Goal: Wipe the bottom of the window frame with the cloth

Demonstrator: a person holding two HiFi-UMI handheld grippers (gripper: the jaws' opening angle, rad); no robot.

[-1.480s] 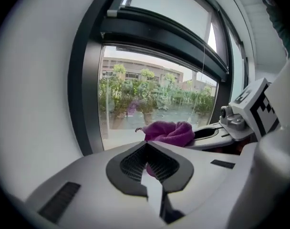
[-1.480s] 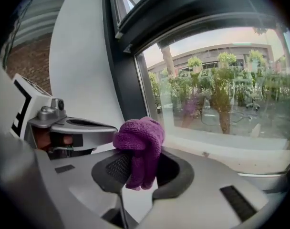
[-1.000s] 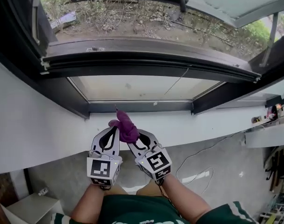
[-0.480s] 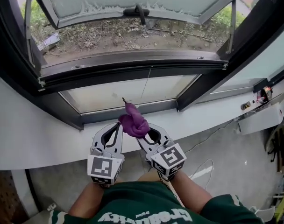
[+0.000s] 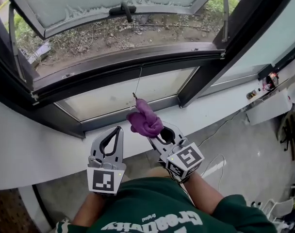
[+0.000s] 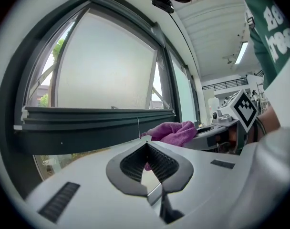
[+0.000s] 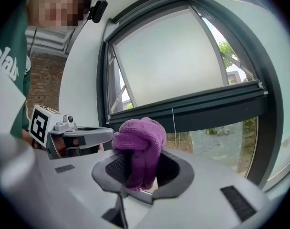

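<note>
I am holding two grippers below the open window. The left gripper [image 5: 119, 129] is sitting at 7 o'clock from the cloth with its jaws pressed together and nothing between them, which its own view [image 6: 146, 145] is confirming. Its marker cube [image 5: 105, 179] is showing one black-and-white square pattern and no words. My green shirt [image 5: 147, 212] is carrying white lettering, but it is upside down and cut off, so I am not able to read it. One purple cloth [image 5: 143, 119] is bunched in a ball at the centre, in front of the white wall [image 5: 31, 144] and clear of the glass. The right gripper [image 5: 153, 131] is clamping the cloth's lower part while the rest is bulging above the jaws [image 7: 140, 142]. A second marker cube [image 5: 185, 159] is riding on that gripper, also pattern only. The dark bottom of the window frame [image 5: 138, 64] is running across at 12 o'clock from the cloth, well apart from it. One thin cord [image 5: 139, 81] is hanging from the frame just above the cloth. One white cable [image 5: 210, 166] is lying on the floor at 4 o'clock.
</note>
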